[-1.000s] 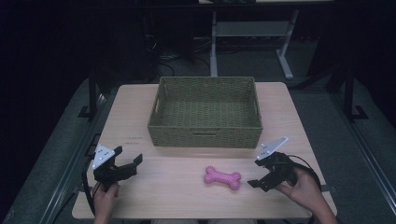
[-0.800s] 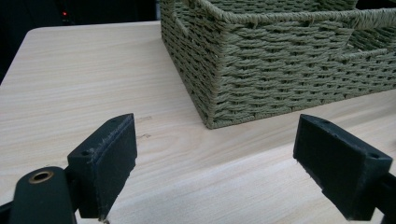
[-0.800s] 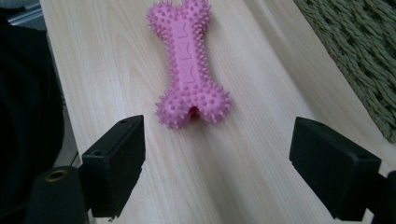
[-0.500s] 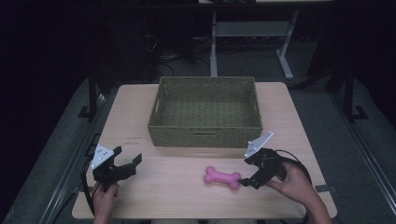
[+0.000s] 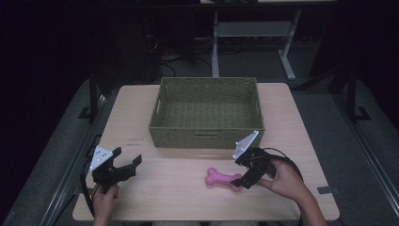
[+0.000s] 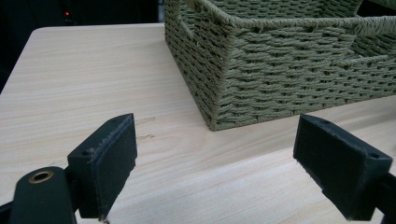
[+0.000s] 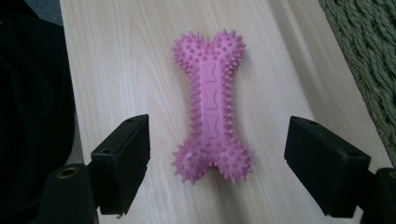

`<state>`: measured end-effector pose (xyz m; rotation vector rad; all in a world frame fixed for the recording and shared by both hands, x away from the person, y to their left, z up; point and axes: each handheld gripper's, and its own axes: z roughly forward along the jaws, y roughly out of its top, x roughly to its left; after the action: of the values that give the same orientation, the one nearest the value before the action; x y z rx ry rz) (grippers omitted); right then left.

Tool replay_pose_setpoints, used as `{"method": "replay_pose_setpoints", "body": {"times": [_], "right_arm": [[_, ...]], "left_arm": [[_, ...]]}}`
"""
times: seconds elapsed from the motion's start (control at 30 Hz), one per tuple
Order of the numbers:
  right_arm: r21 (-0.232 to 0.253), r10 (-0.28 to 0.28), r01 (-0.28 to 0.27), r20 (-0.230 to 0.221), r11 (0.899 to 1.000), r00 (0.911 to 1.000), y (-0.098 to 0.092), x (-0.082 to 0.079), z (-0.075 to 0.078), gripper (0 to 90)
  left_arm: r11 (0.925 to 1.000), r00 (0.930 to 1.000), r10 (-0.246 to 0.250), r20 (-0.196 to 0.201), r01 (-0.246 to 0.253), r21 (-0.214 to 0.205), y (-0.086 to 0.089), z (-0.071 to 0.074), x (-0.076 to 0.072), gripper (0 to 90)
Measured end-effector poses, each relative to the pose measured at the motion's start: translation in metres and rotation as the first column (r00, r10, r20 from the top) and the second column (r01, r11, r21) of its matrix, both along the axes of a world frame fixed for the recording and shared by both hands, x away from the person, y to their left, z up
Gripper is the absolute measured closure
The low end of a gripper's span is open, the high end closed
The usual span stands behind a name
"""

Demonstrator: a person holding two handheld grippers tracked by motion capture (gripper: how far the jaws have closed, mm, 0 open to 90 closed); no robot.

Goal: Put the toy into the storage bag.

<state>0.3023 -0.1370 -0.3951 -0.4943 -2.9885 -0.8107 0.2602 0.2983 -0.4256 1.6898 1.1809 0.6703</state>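
The bone point(image 7: 211, 105) lies on the bench point(image 5: 160, 188), its near end between the right gripper's point(image 7: 217, 172) fingers point(image 7: 123, 163), touching neither. The basket point(image 5: 207, 110) stands beyond, ahead of the left gripper's point(image 6: 215, 172) fingers point(image 6: 105, 163).

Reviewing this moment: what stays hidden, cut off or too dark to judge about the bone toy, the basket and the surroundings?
- Pink bone toy: its underside is hidden against the table in the right gripper view.
- Basket: its inside is hidden by its own wall in the left gripper view, and the top and right edges cut it off.
- Room beyond the table: too dark in the high view.
- Right gripper: its far finger is hard to separate from the toy in the high view.
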Motion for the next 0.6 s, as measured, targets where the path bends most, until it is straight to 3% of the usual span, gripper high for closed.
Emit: {"method": "replay_pose_setpoints", "body": {"times": [0.6], "right_arm": [[-0.044, 0.054, -0.054, -0.004, 0.998, 0.9985, 0.027, 0.008, -0.008, 29.7]], "left_arm": [[1.0, 1.0, 0.005, 0.002, -0.005, -0.003, 0.002, 0.0, 0.0, 13.0]]}}
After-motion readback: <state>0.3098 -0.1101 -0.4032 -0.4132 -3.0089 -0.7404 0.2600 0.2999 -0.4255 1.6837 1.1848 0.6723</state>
